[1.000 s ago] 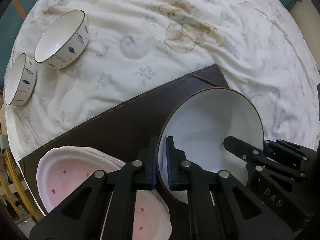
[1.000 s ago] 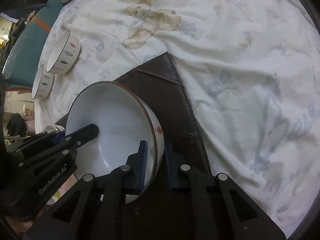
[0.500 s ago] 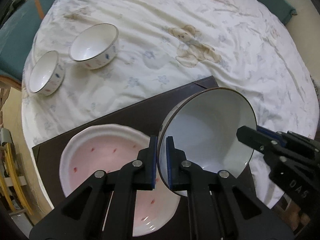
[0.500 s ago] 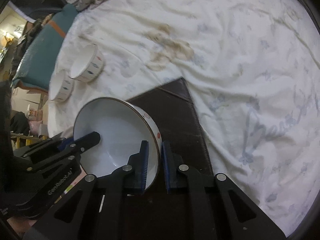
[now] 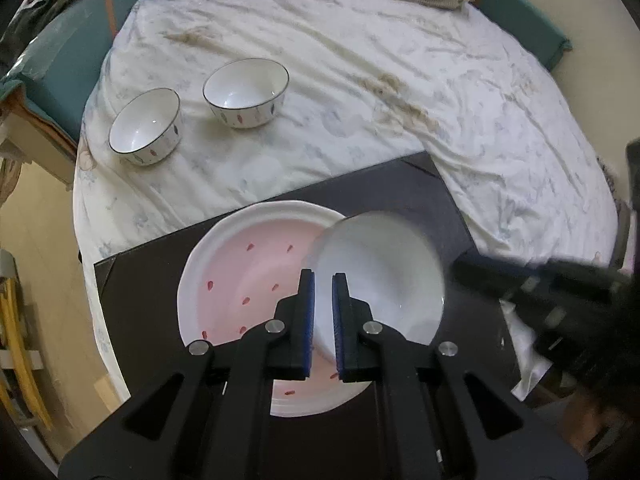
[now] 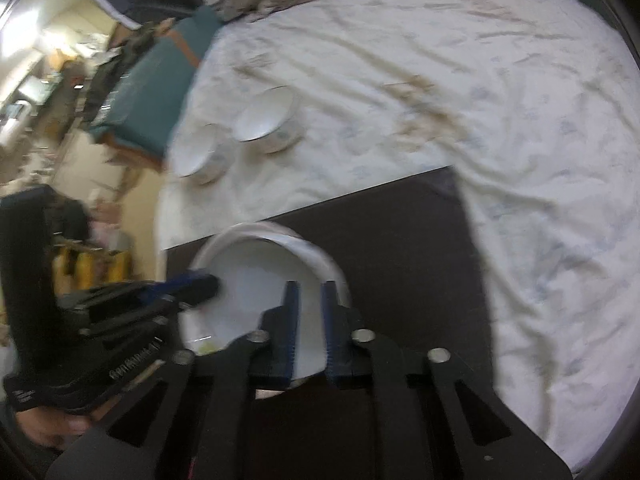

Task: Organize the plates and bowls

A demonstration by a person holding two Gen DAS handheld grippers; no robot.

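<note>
big white bowl (image 5: 380, 272) is held in the air over the near part of the dark mat (image 5: 400, 192), its left edge over the pink plate (image 5: 240, 280). left gripper (image 5: 323, 320) is clamped on its near-left rim, right gripper (image 6: 309, 328) closed tight on the opposite rim. risk: both grips are thin rim pinches, so if the hands drift apart or twist, the bowl could slip and hit the plate. two small bowls (image 5: 192, 116) sit far left on the sheet (image 5: 400, 80).
</note>
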